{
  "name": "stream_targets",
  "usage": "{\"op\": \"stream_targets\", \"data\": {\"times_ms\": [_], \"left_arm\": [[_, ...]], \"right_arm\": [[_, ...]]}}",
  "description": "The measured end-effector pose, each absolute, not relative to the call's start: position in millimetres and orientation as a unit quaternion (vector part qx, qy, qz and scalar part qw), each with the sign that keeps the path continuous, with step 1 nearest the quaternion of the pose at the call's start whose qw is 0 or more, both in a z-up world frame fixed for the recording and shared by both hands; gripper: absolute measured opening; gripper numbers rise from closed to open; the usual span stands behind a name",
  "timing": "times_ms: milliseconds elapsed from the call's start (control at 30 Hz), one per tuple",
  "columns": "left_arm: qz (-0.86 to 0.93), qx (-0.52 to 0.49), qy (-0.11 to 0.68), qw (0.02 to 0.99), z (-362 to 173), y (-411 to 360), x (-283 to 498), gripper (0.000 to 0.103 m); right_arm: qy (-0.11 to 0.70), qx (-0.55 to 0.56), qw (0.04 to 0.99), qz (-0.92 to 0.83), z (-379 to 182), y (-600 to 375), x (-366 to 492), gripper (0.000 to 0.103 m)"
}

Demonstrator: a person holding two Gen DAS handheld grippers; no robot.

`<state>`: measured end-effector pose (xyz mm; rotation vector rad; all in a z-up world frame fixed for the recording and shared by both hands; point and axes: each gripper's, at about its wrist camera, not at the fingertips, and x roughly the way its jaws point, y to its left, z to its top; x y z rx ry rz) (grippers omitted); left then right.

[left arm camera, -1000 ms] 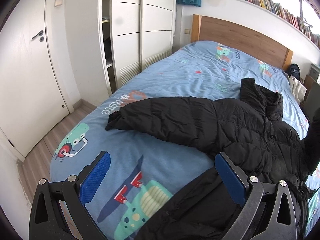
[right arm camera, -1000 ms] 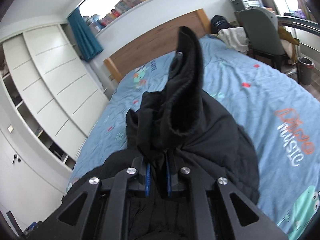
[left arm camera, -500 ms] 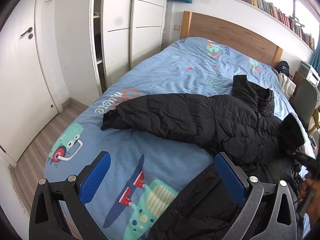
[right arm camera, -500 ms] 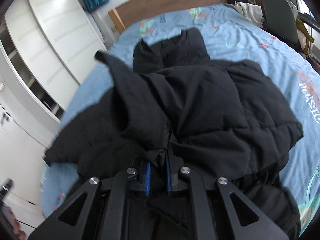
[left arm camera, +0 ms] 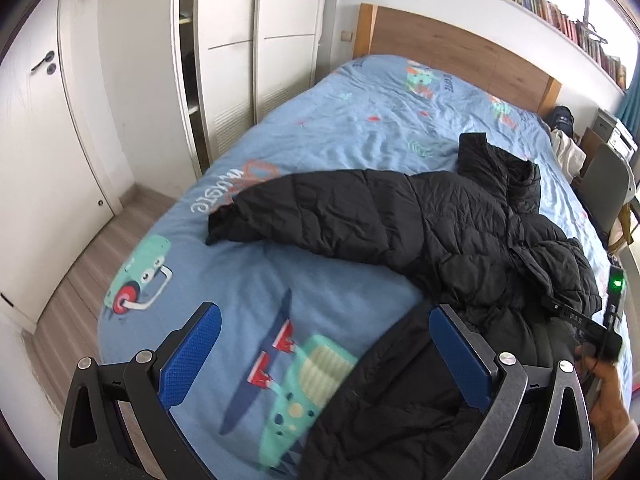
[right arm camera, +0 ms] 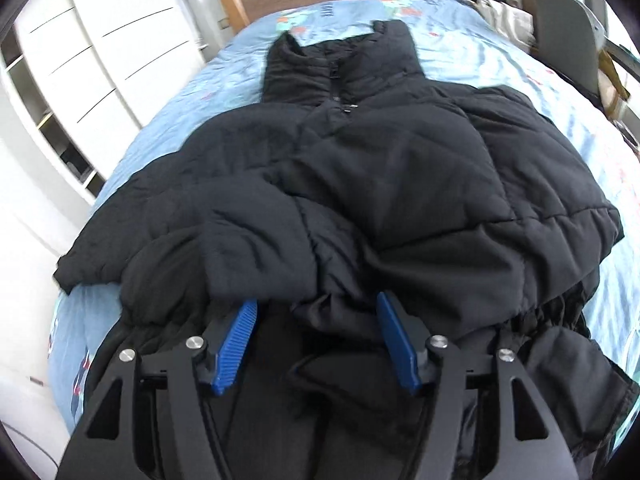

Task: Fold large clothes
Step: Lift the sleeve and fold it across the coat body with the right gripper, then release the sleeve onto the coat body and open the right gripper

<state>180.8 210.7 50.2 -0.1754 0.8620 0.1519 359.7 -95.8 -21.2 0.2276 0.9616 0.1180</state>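
Note:
A black puffer jacket lies on the blue patterned bed, collar toward the headboard. One sleeve stretches out to the left. In the right wrist view the jacket fills the middle, its other sleeve folded across the front. My left gripper is open and empty, above the bed's near end beside the jacket hem. My right gripper is open, its blue pads just over the jacket's lower part.
White wardrobes and a door stand left of the bed. A wooden headboard and bookshelf are at the back. A grey chair and clothes sit at the right. Wood floor runs along the left.
My right gripper held the sleeve up, carried it down across the jacket front and opened, letting it go. My left gripper stayed open over the bed's near end.

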Motion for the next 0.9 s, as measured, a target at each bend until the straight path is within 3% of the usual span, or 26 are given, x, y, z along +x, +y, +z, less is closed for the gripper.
{"op": "stream_targets", "data": {"times_ms": [233, 433, 700, 900], "left_arm": [[0.052, -0.06, 0.424, 0.902, 41, 136, 210, 0.102], [-0.012, -0.045, 0.416, 0.908, 29, 24, 269, 0.102], [-0.068, -0.036, 0.43, 0.9, -30, -116, 369, 0.102], [-0.036, 0.009, 0.475, 0.879, -102, -135, 400, 0.1]], "right_arm": [[0.43, 0.112, 0.891, 0.096, 17, -130, 330, 0.061], [0.406, 0.07, 0.911, 0.027, 41, -216, 342, 0.061], [0.414, 0.063, 0.908, 0.029, 12, -259, 388, 0.061], [0.428, 0.046, 0.901, 0.041, -25, -264, 402, 0.061]]}}
